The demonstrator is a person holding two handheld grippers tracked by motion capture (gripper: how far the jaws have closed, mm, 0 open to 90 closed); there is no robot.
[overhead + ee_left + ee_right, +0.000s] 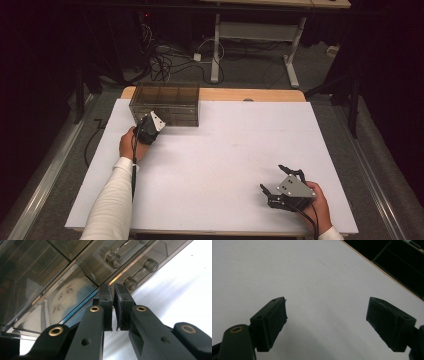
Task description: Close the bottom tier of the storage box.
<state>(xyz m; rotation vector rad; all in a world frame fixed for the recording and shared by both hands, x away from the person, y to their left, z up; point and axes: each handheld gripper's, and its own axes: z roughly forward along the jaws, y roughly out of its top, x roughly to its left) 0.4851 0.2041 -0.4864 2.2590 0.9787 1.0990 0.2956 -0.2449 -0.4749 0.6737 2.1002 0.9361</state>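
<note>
White sleeves (112,200); each black hand-held gripper (278,182) bears brass rivets, grey plate, cable.

drawer box (165,104) sitting on the counter (225,150) at its far left | left gripper (148,129) lying just before the box's front, tips at the box's front edge | right gripper (281,191) resting near the counter's near right corner, well apart from the box

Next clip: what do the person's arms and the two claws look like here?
Both claws are black. The left claw and right claw each carry a grey three-cornered plate on top and trail a black cable. Brass-coloured rivets sit in the jaw links, and the fingertips are flat rectangular black pads. The person's left arm wears a white sleeve.
</note>
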